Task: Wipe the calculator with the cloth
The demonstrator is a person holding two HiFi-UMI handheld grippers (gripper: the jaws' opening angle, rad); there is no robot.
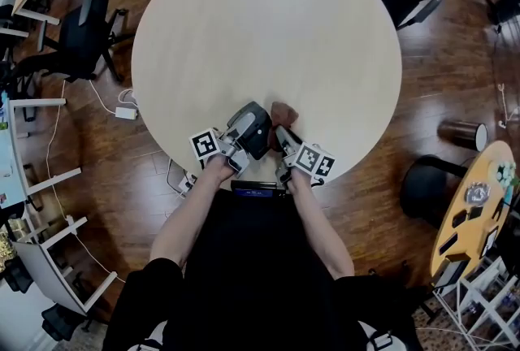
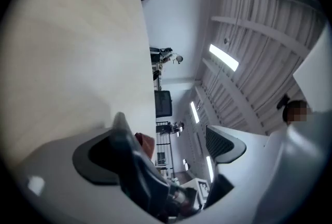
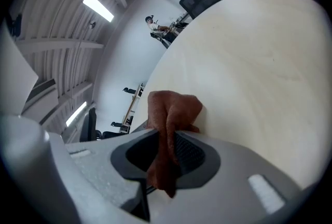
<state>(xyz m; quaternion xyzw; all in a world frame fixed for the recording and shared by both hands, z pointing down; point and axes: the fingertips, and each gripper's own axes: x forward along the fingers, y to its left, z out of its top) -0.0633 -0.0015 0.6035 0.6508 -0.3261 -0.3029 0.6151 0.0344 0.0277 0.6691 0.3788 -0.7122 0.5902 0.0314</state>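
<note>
Right hand-held gripper (image 3: 168, 158), clamped on cloth (image 3: 174, 106), its wad protruding, likely for wiping; left hand-held gripper (image 2: 161, 153), jaws wide apart, calculator (image 1: 250, 128) between them leaning on one pad, over table's (image 1: 268, 24) near edge.

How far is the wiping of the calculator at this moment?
Done: the right gripper is shut on the brown cloth. In hand: the calculator sits between the open jaws of the left gripper, cloth close beside it. Left: the wiping; no view shows cloth on calculator.
</note>
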